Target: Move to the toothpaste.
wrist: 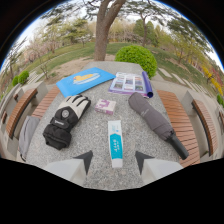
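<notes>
A white and teal toothpaste tube lies lengthwise on the grey stone table, its near end reaching between my two fingertips. My gripper is open, one dark fingertip to the left of the tube's near end and the other to its right, with a gap on each side. Nothing is held.
A black and white glove lies left of the tube, a small pink box beyond it, a folded grey umbrella to the right. A blue sheet and a purple booklet lie farther back. Wooden benches flank the table.
</notes>
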Motion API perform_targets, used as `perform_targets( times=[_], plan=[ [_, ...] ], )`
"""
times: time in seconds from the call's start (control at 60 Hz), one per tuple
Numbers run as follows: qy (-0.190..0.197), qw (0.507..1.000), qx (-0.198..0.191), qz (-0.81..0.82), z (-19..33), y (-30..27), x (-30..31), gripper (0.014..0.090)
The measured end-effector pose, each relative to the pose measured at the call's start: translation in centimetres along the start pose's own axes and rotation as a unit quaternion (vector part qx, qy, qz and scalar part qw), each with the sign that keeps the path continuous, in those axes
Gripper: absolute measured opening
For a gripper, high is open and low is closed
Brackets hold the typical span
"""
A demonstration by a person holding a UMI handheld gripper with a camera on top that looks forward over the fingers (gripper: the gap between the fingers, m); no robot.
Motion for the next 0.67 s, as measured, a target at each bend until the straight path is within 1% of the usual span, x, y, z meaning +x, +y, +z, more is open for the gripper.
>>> perform_targets(
  times=[0.167,0.283,0.417,0.667],
  plan=[
    [0.0,1.0,-0.001,-0.002,4.1,-1.4,0.8,0.0848],
    [0.003,1.0,-0.003,0.0,5.9,-2.0,1.2,0.0849],
    [-0.001,1.0,-0.003,0.005,6.7,-2.3,1.2,0.0848],
    [-0.004,1.0,-0.005,0.016,6.9,-2.2,1.0,0.0847]
  ],
)
